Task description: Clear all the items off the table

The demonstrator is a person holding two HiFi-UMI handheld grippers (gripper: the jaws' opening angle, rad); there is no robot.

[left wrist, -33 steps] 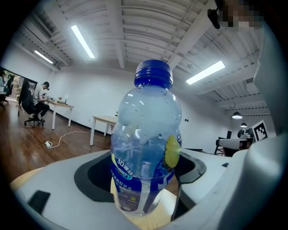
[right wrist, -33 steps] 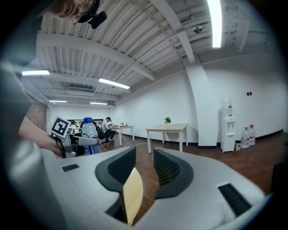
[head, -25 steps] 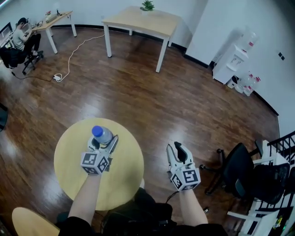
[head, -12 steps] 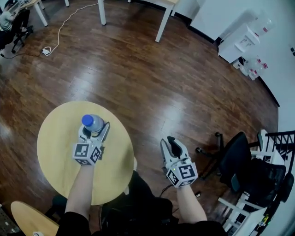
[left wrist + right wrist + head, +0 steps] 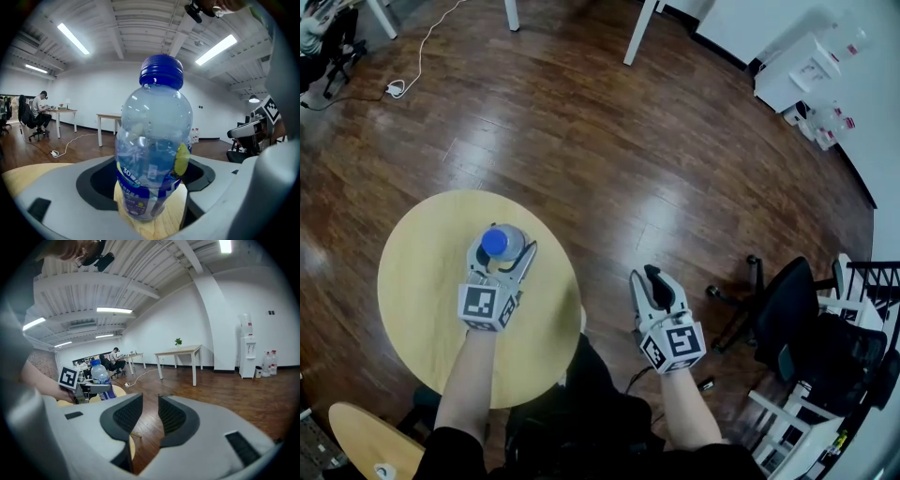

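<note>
Closest to the person, the right gripper (image 5: 647,279) hangs beside the table over the wooden floor (image 5: 609,169). Its jaws have just been closing a little, with a narrow gap and nothing in it, so it looks parked out of the way. Further out, the left gripper (image 5: 504,251) is clamped on the blue-capped water bottle (image 5: 154,154), whose base seems to rest on the round table (image 5: 422,281). It is gripped low on the body, I'd guess for a steady lift away

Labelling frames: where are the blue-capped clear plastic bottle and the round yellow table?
Blue-capped clear plastic bottle (image 5: 154,154), left gripper view, body.
Round yellow table (image 5: 417,272), head view, bare top.
</note>
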